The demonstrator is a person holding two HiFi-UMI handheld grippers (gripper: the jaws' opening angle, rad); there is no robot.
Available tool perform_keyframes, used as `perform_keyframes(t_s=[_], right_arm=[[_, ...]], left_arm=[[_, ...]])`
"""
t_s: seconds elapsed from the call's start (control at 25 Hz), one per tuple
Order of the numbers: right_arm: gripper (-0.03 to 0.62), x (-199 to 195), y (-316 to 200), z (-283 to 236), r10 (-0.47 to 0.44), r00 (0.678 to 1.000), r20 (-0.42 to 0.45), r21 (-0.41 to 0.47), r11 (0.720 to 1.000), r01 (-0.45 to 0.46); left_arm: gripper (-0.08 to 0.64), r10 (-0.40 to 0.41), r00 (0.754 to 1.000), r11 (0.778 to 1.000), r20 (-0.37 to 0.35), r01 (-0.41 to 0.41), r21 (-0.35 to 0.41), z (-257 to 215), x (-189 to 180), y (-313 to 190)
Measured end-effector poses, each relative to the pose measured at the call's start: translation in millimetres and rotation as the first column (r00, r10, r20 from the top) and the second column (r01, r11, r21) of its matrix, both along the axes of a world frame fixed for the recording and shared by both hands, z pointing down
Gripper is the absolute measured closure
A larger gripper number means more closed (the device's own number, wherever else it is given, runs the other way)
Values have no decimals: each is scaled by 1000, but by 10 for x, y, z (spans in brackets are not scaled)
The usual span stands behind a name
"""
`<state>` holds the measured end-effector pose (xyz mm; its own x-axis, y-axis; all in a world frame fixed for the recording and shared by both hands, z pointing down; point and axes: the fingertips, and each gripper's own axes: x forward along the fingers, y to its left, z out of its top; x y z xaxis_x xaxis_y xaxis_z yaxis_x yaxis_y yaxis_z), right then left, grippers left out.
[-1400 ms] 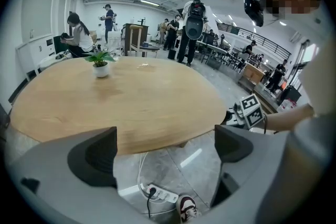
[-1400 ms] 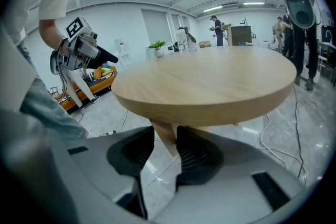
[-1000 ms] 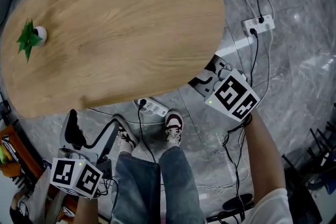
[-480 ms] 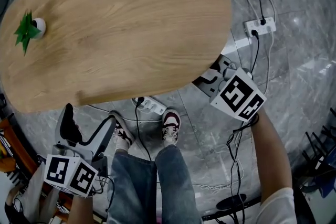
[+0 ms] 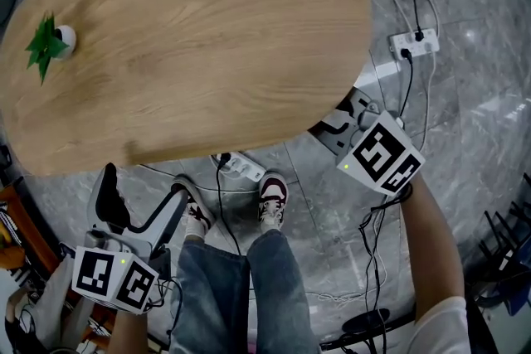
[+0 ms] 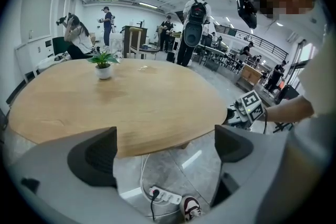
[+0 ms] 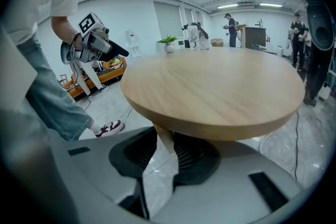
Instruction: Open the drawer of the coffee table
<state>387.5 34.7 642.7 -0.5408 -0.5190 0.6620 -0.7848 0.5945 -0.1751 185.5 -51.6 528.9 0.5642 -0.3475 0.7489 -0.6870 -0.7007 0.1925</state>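
The round wooden coffee table [image 5: 191,46] fills the head view; no drawer shows in any view. My right gripper [image 5: 340,122] reaches under the table's right rim, its tips hidden by the top. In the right gripper view its jaws [image 7: 165,152] stand almost together below the tabletop [image 7: 220,92]. A pale wooden strip [image 7: 161,140] shows in the narrow gap, and I cannot tell whether the pads press on it. My left gripper [image 5: 145,199] hangs over the floor near the table's front edge. Its jaws [image 6: 165,152] are wide open with nothing between them.
A small potted plant [image 5: 46,46] stands on the table's far left. Power strips [image 5: 241,168] [image 5: 412,41] and cables lie on the grey floor by my shoes [image 5: 274,199]. An orange shelf [image 7: 100,73] and several people stand beyond.
The head view has shifted slightly. Both grippers keep their places.
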Motion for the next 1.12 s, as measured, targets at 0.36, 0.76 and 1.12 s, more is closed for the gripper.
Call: perform_keyframes(t_s=[0.36, 0.76, 1.12], right_arm=[[499, 6, 2, -21, -28, 999, -29, 19, 999, 28], [497, -8, -4, -8, 1, 1000, -12, 35, 999, -1], [504, -12, 3, -12, -73, 996, -46, 40, 996, 75]], left_arm=[[-15, 7, 1000, 1000, 1, -7, 12, -6, -51, -63], [-15, 42, 999, 999, -21, -42, -4, 19, 79, 28], [-15, 64, 998, 998, 7, -64, -1, 46, 78, 76]])
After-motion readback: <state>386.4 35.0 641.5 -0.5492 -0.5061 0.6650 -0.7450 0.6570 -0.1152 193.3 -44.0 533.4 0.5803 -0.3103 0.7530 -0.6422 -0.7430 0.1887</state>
